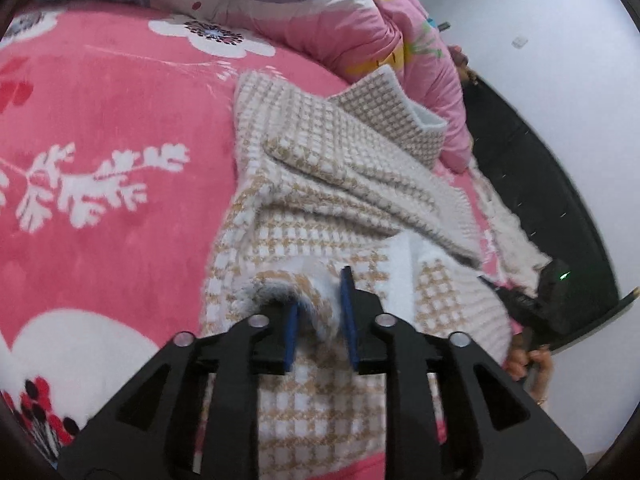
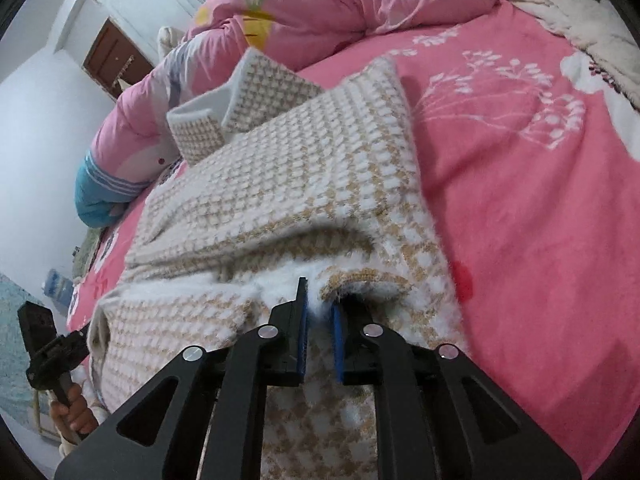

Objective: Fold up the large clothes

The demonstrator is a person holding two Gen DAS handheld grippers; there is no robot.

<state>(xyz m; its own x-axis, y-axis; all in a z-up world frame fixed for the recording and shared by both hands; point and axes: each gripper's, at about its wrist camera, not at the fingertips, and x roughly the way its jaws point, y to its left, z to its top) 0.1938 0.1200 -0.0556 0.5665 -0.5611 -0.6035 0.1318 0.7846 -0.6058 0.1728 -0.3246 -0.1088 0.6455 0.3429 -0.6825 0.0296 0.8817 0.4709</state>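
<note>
A beige-and-white checked knit sweater (image 1: 320, 160) lies partly folded on the pink flowered bed cover (image 1: 120, 120), with one sleeve laid across its body. My left gripper (image 1: 320, 296) is at its near edge, jaws apart. A fold of the hem sits loosely between the blue pads (image 1: 290, 332). In the right wrist view the same sweater (image 2: 300, 160) stretches away from my right gripper (image 2: 320, 296). Its pads (image 2: 302, 332) stand only narrowly apart, with white fluffy hem pinched between the tips. Each view shows the other gripper's body at its edge, held by a hand (image 2: 76, 412).
A bunched pink quilt (image 1: 320, 12) (image 2: 340, 0) lies just behind the sweater. A dark bed frame (image 1: 540, 200) and a white wall run along the right of the left wrist view. A cream fleece blanket (image 2: 592, 28) lies at the far right corner, and a brown door (image 2: 112, 56) is at the far left.
</note>
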